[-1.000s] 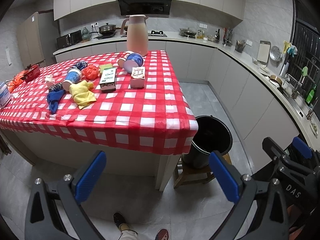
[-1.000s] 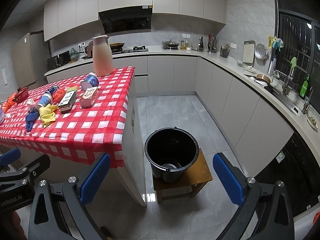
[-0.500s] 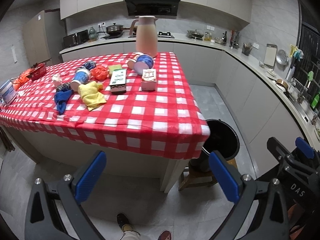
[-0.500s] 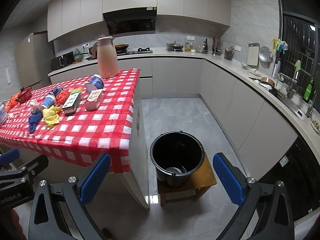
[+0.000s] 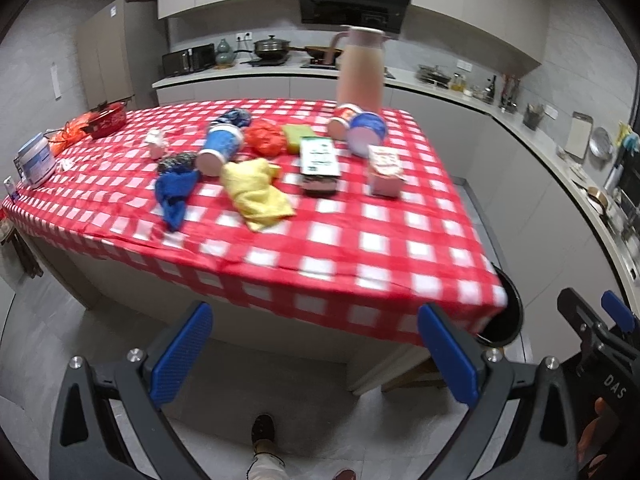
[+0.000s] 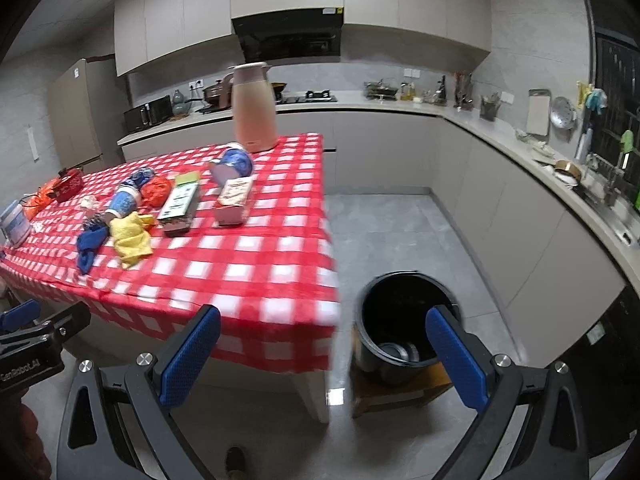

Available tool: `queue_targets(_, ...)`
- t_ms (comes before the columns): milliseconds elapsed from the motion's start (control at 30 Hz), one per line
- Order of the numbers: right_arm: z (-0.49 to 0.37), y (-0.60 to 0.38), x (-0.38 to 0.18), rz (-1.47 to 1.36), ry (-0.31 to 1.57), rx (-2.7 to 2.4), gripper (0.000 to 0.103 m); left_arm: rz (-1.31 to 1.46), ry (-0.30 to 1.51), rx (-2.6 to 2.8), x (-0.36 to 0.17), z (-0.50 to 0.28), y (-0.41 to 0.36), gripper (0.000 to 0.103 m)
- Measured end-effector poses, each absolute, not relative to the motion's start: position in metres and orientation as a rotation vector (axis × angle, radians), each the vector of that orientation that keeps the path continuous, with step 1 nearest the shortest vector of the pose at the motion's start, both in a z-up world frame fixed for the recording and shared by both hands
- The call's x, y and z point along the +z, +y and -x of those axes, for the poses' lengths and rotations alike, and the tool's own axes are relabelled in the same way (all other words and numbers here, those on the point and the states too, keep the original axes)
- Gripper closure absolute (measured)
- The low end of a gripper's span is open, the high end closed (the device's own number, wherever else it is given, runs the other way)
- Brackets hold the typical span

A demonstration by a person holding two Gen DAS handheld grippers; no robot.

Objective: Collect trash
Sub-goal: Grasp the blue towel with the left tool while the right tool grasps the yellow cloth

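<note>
Trash, a crumpled yellow soft wrapper point(image 5: 256, 194) among cups and cartons, lies mid-surface on the red-and-white checked cloth point(image 5: 360, 248) in my left view. My left tool point(image 5: 316, 354) hangs empty, blue pads spread wide, short of the surface's edge. I judge the wrapper light and limp; I'd pinch its bunched middle.

From the right view, my right tool point(image 6: 324, 354) is likewise spread and empty, with the black round bucket point(image 6: 394, 292) on a wooden stool beside the surface.
</note>
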State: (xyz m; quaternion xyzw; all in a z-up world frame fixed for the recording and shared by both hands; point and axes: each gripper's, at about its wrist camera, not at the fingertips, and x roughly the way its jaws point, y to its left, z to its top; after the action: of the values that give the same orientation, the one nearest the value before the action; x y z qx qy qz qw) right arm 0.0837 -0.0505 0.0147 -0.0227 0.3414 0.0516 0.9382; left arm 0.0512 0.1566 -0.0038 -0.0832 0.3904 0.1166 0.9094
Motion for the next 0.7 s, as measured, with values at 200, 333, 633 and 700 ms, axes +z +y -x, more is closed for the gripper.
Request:
queue_targets(200, -0.115, 0.011, 0.007, 0.043, 0.711, 0.155, 0.0, 0.168, 0.821, 0.28, -0.012, -0.074, 0.211, 0.0)
queue_targets(333, -0.137, 0.054, -0.001, 0.03, 0.724, 0.198, 0.0, 0.176, 0.817, 0.308, -0.017, -0.088, 0.255, 0.0)
queue_targets(633, -0.188, 0.151, -0.029, 0.007, 0.796, 0.29, 0.0, 0.165, 0.846, 0.338, -0.039, -0.128, 0.332, 0.0)
queue_targets(700, -0.196, 0.169, -0.033, 0.01, 0.807, 0.295, 0.0, 0.156, 0.854, 0.336, -0.042, -0.135, 0.343, 0.001)
